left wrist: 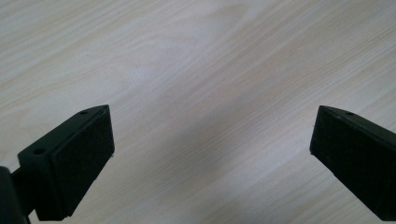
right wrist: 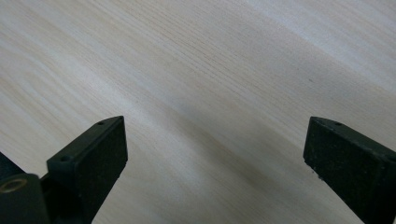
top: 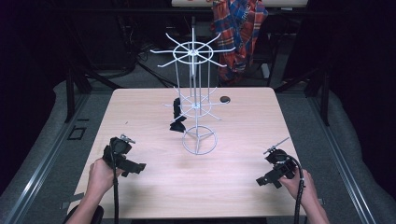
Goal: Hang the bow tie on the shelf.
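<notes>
Both your grippers rest low at the near edge of the desk (top: 140,100), the left gripper (top: 133,167) near-left and the right gripper (top: 267,179) near-right, each with its fingers spread wide and nothing between them, only bare wood. The white wire rack (top: 197,100) stands at the desk's middle, farther off, with a black item (top: 177,114) hanging on its left side. This looks like a resting pause; next, reach forward towards the rack.

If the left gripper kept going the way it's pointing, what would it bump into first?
Most likely the light wooden table: the open left gripper looks down at bare wood, with nothing between its jaws. How close it is, I cannot tell.
</notes>
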The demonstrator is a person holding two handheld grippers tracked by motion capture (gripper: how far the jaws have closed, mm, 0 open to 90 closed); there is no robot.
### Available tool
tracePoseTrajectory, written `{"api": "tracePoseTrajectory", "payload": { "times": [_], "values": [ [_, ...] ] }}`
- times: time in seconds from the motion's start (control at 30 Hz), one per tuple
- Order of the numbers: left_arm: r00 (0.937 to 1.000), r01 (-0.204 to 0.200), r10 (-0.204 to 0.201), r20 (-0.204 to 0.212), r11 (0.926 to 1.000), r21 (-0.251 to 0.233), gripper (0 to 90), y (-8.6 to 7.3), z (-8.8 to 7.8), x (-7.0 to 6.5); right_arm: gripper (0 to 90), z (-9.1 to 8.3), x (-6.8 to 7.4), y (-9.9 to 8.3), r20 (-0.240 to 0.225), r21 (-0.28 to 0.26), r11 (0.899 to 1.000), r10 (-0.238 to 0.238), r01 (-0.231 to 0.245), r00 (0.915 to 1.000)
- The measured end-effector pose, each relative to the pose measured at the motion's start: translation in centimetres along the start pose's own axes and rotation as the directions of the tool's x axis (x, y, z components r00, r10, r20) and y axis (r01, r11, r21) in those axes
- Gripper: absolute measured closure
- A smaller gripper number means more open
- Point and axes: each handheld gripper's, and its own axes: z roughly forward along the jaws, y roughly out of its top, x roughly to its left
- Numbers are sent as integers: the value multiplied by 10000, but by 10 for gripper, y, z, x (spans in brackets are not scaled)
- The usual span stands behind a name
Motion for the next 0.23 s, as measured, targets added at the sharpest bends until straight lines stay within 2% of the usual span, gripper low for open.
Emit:
{"api": "tracePoseTrajectory", "payload": {
  "times": [0.17,0.2,0.23],
  "values": [
    [9999,-14,15,139,9999,-128,0,-5,5,4,69,0,2,1,131,78,10000,-58,57,9999],
    [9998,-77,80,160,9998,-181,0,-5,5,5,73,0,2,1,224,22,9999,-123,122,9997],
    [9996,-227,232,147,9992,-335,0,-6,5,7,75,1,3,1,127,-114,9999,-49,50,9999]
  ]
}}
